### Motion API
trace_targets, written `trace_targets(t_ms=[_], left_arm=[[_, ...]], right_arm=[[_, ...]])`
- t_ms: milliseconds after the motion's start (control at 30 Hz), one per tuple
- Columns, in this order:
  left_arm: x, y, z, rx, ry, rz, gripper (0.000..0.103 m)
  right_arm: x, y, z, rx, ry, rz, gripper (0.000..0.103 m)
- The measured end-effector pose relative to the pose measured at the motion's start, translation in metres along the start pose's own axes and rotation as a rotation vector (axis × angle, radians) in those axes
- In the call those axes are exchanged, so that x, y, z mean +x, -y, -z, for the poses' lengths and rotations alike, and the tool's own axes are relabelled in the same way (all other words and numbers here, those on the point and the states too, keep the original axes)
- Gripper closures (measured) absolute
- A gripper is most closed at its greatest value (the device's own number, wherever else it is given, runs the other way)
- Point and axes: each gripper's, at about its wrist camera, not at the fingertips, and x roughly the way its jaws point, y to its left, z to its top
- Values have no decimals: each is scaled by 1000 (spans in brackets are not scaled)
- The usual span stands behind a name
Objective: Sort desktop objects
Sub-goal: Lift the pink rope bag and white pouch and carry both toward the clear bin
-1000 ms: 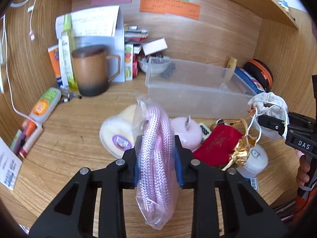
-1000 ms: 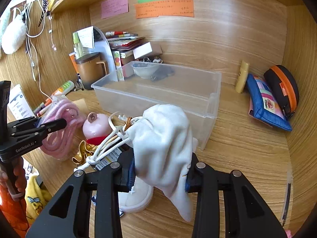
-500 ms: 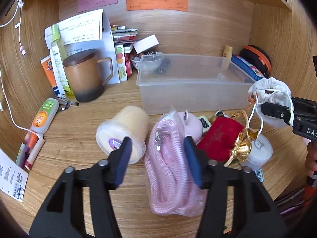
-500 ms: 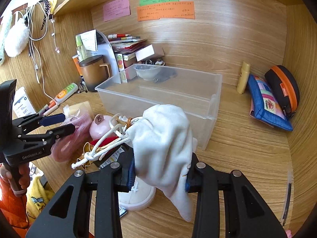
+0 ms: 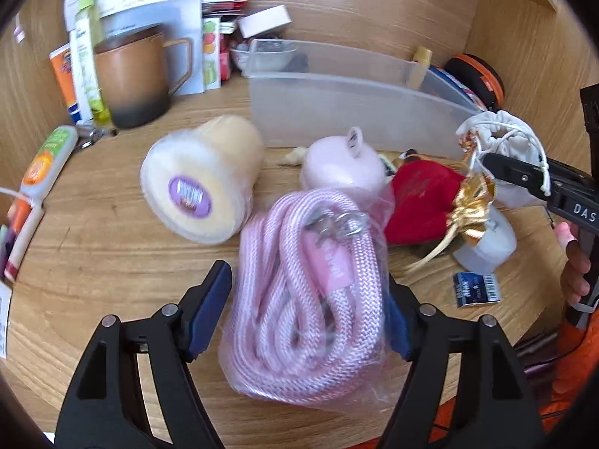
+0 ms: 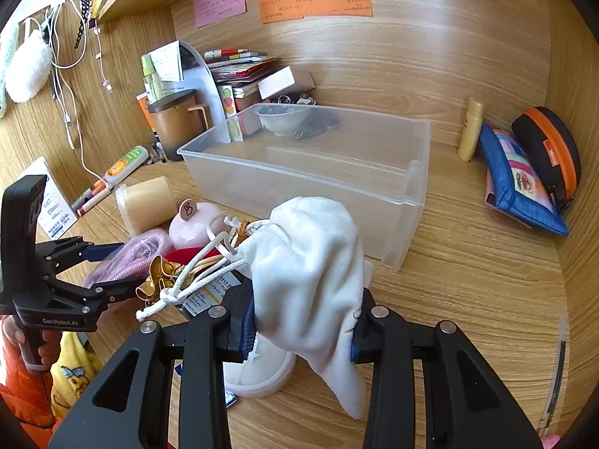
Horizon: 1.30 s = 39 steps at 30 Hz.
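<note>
Rope bundle: the coil of pink-and-white braided rope in its clear plastic bag point(image 5: 310, 284) lies flat on the wooden desk point(image 5: 93, 247), at the near edge of the clutter, in front of the pink round-topped jar point(image 5: 342, 168) and beside the tipped pale yellow plastic tub with the purple label point(image 5: 202, 183).

Left claw: my left claw point(image 5: 307, 307) has just been opening; its jaws stand wide, one on each side of the bundle. The left pad is clear of it; the right pad sits at the bag's edge, and I cannot tell if it touches. I hold nothing there.

Step in hand: I judge this to be the release of the rope. To do it well I would lift the left claw straight up and back, so the loose plastic does not snag on a pad and drag the coil.

Right claw: my right claw point(image 6: 303, 329) is clamped on the white drawstring cloth pouch point(image 6: 307, 262), held above the desk with its cord hanging to the left.

Bin: the clear plastic storage box point(image 6: 374, 194) stands just behind the pouch and looks like its likely place; the bowl and dark item seem to lie behind it.

Neighbours: the red cloth pouch with gold ribbon point(image 5: 423, 205) lies just right of the rope.
</note>
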Motion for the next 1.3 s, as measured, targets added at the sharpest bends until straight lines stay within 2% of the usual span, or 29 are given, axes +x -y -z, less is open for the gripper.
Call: trace_targets(t_ms=[233,333,400,567,633,700,800,1300], left_arm=[[9,17,6,38,33,-118,28],[13,19,2,43,45,-118,30],[15,22,-2,50,49,-122,38],[13,25,-7,42,58,-121,45],[9,23,-8,14,72,-106,46],[-1,26,-9,0,112,-127,46],[-16,26,-11,-8,163,-97,46],[-51,24,-54,39,297,-112,46]], right_arm=[[8,1,3,-4,-12,-36,70],[10,3,4,-6,-13,-41,70],[9,6,4,0,-11,-50,70],[4,8,0,-5,4,-41,70],[-1,7,-3,-6,18,-42,70],[-5,6,-5,-10,29,-40,70],[-9,5,-9,-11,40,-39,70],[-20,-4,-23,-22,75,-21,70]])
